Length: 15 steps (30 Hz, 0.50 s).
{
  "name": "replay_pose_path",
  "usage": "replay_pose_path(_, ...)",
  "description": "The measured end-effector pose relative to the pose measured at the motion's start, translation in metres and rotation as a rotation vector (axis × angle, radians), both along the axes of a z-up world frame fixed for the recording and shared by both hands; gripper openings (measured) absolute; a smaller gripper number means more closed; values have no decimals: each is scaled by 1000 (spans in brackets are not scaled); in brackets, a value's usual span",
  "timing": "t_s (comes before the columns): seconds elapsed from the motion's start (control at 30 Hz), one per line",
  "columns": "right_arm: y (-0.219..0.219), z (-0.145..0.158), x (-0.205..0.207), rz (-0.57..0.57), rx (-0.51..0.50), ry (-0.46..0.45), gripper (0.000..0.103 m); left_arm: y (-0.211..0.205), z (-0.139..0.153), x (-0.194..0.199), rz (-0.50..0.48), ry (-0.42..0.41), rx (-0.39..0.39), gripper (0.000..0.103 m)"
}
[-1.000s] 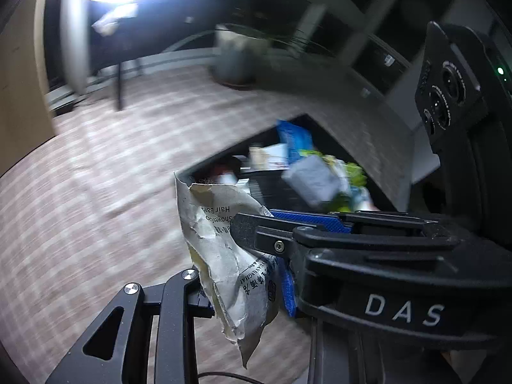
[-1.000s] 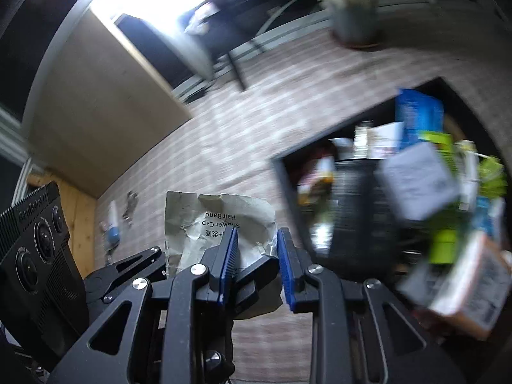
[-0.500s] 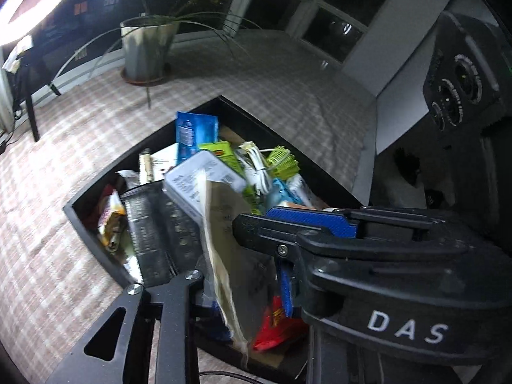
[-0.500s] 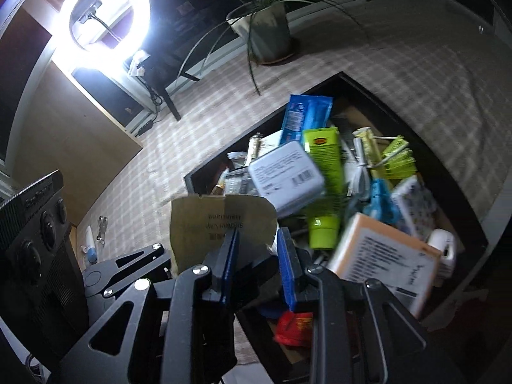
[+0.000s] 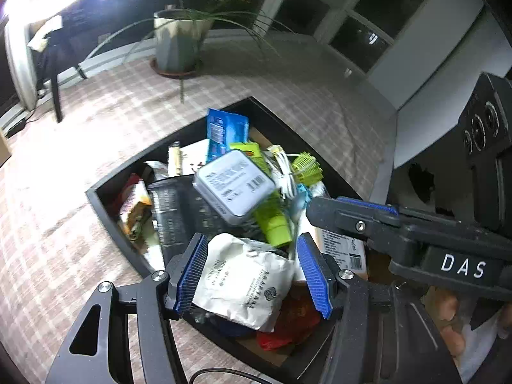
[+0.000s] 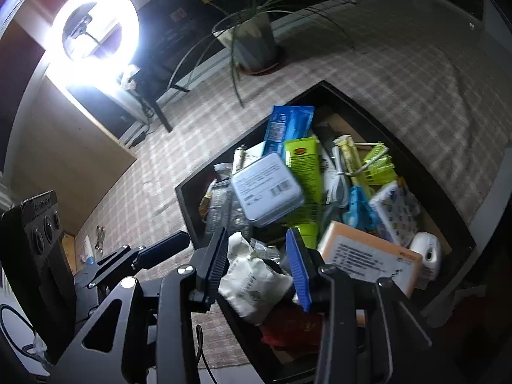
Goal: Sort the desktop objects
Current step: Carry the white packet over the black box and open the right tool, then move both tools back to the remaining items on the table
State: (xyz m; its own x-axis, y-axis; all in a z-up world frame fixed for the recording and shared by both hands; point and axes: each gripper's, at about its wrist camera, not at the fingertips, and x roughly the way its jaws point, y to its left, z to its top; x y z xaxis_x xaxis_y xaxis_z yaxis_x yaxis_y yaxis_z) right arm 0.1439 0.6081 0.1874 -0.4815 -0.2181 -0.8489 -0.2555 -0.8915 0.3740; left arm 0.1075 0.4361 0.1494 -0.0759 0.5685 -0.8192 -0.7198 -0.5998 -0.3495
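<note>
A crumpled white paper packet (image 5: 243, 281) lies on the pile at the near corner of a black open box (image 5: 105, 204). My left gripper (image 5: 252, 275) hangs over it with its jaws opening. The packet sits between the blue pads and neither pad presses it. In the right wrist view the same packet (image 6: 252, 281) lies between the pads of my right gripper (image 6: 257, 265). Those jaws are opening too and do not grip it. One black finger (image 5: 352, 217) of the right tool reaches in from the right of the left wrist view.
The box (image 6: 182, 198) is heaped with a grey tin (image 6: 265, 188), a green tube (image 6: 304, 166), a blue pouch (image 6: 288, 128), an orange-edged carton (image 6: 368, 256) and more. It stands on a checked cloth (image 5: 64, 224). A potted plant (image 5: 179, 38) and a ring light (image 6: 92, 28) are behind.
Both grippers carried the paper packet from over the checked cloth to over the black box. Both pairs of jaws have now spread, and the packet has dropped onto the pile.
</note>
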Motion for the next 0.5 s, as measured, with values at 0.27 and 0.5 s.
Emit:
replay_pose_path(0.27,-33,3,-14,75,17,6,38,-36,5,-14,81,23,-2,56)
replay_pose_path(0.5,-76,9,-34,161,24,16,39,-83,7,-33,170,29,-8,56)
